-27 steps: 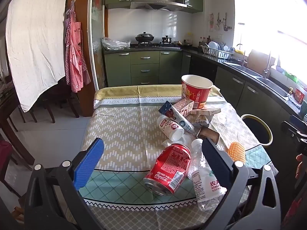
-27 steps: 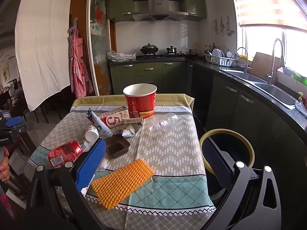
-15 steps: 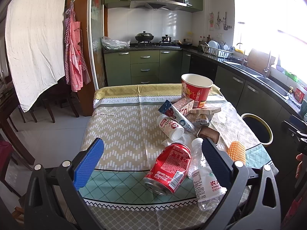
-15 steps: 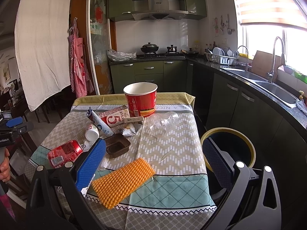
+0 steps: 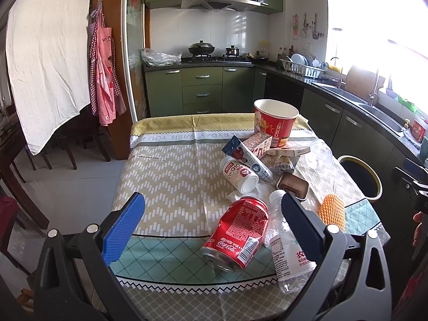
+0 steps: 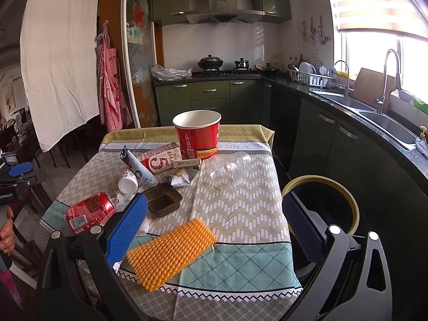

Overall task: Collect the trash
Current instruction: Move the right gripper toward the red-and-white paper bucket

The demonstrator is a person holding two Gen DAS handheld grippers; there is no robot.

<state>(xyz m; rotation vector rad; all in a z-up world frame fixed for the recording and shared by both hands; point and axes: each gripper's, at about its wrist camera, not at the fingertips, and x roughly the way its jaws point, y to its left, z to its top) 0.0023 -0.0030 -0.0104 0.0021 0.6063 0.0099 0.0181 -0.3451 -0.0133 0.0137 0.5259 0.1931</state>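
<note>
A crushed red cola can [image 5: 236,234] lies near the table's front edge, with a clear plastic bottle [image 5: 287,243] beside it. My left gripper [image 5: 211,219] hangs open just short of both, nothing between its fingers. Behind them lie a white yogurt bottle [image 5: 240,175], a tube [image 5: 250,157], a milk carton [image 6: 159,160], a brown plastic tray [image 6: 161,199] and a red paper bucket [image 6: 198,136]. An orange foam net [image 6: 171,251] lies in front of my open right gripper [image 6: 214,222]. A clear plastic cup [image 6: 227,168] lies on its side.
A dark bin with a yellow rim [image 6: 321,203] stands off the table's right side, by the green cabinets [image 6: 342,144]. Dark chairs [image 5: 69,139] and a hanging white sheet [image 5: 45,61] are on the left. A hand [image 6: 6,234] holds the left gripper's handle.
</note>
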